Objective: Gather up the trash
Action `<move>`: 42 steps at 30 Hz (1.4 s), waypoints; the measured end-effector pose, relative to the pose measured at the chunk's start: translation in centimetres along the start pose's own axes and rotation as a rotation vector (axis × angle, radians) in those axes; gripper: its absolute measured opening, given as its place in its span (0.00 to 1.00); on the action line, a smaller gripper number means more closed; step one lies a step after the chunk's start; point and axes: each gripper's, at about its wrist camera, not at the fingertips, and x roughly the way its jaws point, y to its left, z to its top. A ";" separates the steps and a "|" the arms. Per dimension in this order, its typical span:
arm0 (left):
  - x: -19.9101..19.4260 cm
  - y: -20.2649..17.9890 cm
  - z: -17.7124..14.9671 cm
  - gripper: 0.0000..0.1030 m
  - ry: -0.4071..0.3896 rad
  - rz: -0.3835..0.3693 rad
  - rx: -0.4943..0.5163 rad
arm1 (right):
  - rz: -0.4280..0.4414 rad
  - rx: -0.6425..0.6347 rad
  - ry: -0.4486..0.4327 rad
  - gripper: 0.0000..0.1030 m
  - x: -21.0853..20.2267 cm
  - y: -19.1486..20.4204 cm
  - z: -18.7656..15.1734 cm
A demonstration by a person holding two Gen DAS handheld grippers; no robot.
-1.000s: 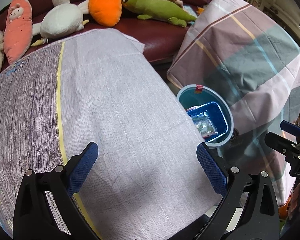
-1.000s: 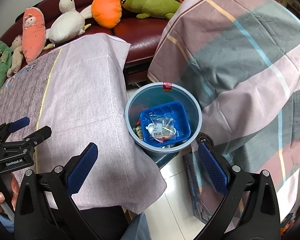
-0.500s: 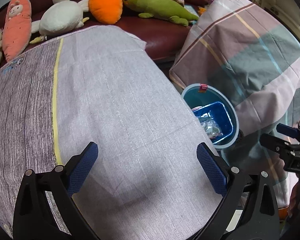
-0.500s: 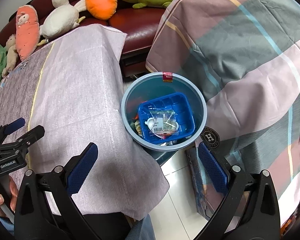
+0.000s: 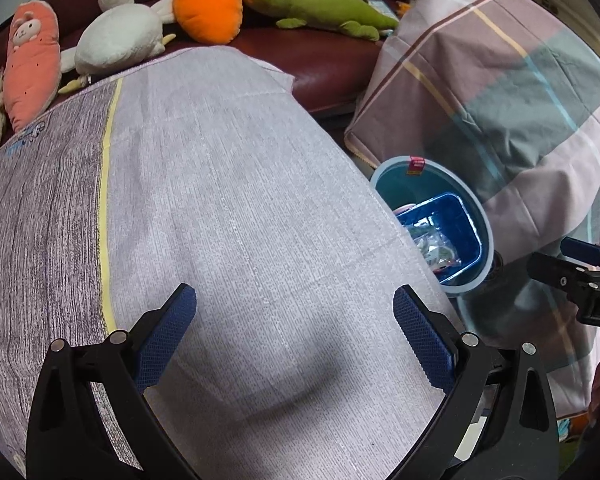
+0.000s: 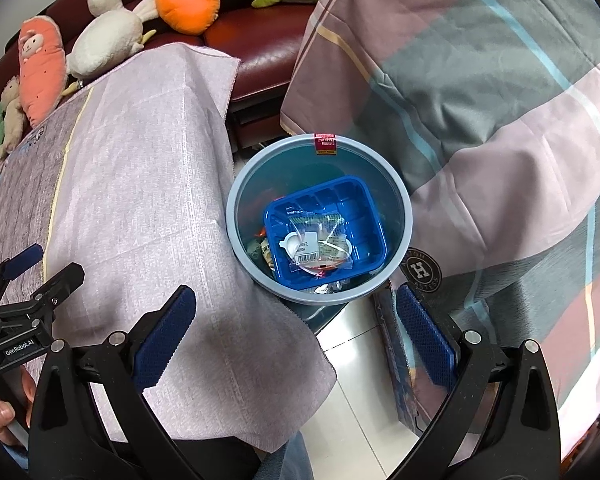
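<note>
1. Fingers (image 5: 168, 336) of the left gripper (image 5: 294, 336) spread wide, blue pads facing each other, nothing between them but the pale lilac tablecloth (image 5: 228, 216) below.
2. Same story on the right gripper (image 6: 296, 336): fingers (image 6: 424, 340) released, wide apart, gripping nothing, hovering over the table's edge and the white floor tiles (image 6: 356, 368).
3. Straight ahead of the right gripper, just off the cloth's hanging edge: a round blue-grey trash bin (image 6: 236, 216) with a red sticker (image 6: 325, 144) on its far rim.
4. Inside the bin, on top: a blue plastic tray (image 6: 364, 208), tilted, with a clear crinkled wrapper (image 6: 320, 240) lying in it, barcode label showing.
5. More scraps tucked beneath the tray at the bin's near side, too jumbled to name.
6. From the left wrist view, the bin (image 5: 486, 240) peeking out past the cloth's right edge, tray (image 5: 466, 220) and wrapper (image 5: 432, 246) partly hidden by it.
7. Right of the bin: a big checked blanket (image 6: 480, 92) in pink, grey-green and mauve, draped over something bulky.
8. At the back, a dark red sofa (image 6: 260, 56) lined with plush toys: orange carrot (image 5: 208, 6), green dinosaur (image 5: 320, 4), white duck (image 5: 118, 36), pink carrot (image 5: 30, 68).
9. Lower left of the right wrist view: a hand (image 6: 4, 416) wrapped round the left gripper's handle.
</note>
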 end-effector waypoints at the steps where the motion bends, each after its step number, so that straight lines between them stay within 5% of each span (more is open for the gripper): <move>1: 0.1 0.0 0.0 0.96 0.001 0.003 0.002 | 0.000 0.001 0.002 0.93 0.1 0.0 0.0; 42: 2.6 -0.4 0.4 0.96 0.042 0.046 0.008 | 0.013 0.008 0.060 0.93 3.1 -0.4 1.1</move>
